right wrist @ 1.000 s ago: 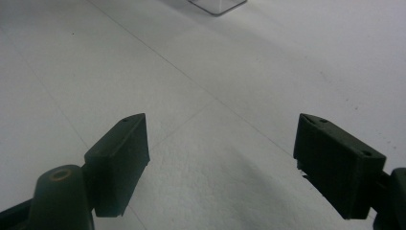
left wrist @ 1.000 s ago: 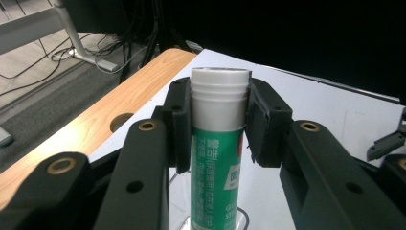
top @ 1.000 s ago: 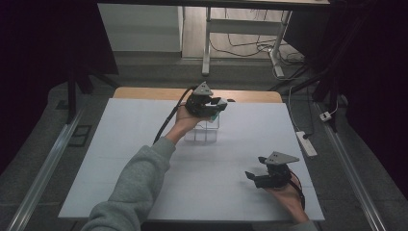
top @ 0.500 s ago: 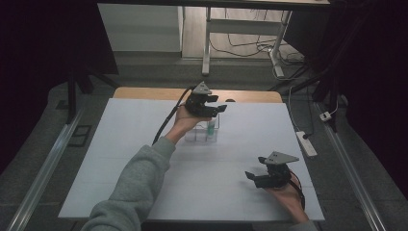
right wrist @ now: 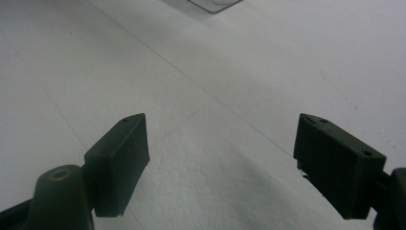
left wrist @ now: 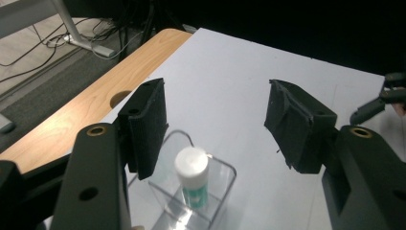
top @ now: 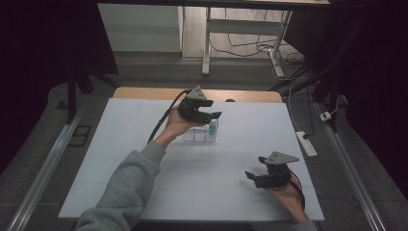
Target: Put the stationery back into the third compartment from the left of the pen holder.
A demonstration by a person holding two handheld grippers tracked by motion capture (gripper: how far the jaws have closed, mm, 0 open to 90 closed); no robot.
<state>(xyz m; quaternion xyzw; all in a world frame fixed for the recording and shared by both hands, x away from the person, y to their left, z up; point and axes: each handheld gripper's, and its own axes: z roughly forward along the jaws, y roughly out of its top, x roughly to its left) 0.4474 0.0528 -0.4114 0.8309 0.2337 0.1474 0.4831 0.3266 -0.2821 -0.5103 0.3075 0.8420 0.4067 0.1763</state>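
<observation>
Hovering above the clear rack (left wrist: 201,191), the left claw (left wrist: 215,124) has its jaws spread wide and empty, straddling the white-capped bottle (left wrist: 192,177) that stands upright in an end compartment, likely poised for a pick. The right claw (top: 263,176), also wide open and empty, rests low over the counter (top: 144,168), well apart, out of the way.

Lab: white table (top: 144,144), floor cables (top: 245,45) (power strip (top: 306,143)).
</observation>
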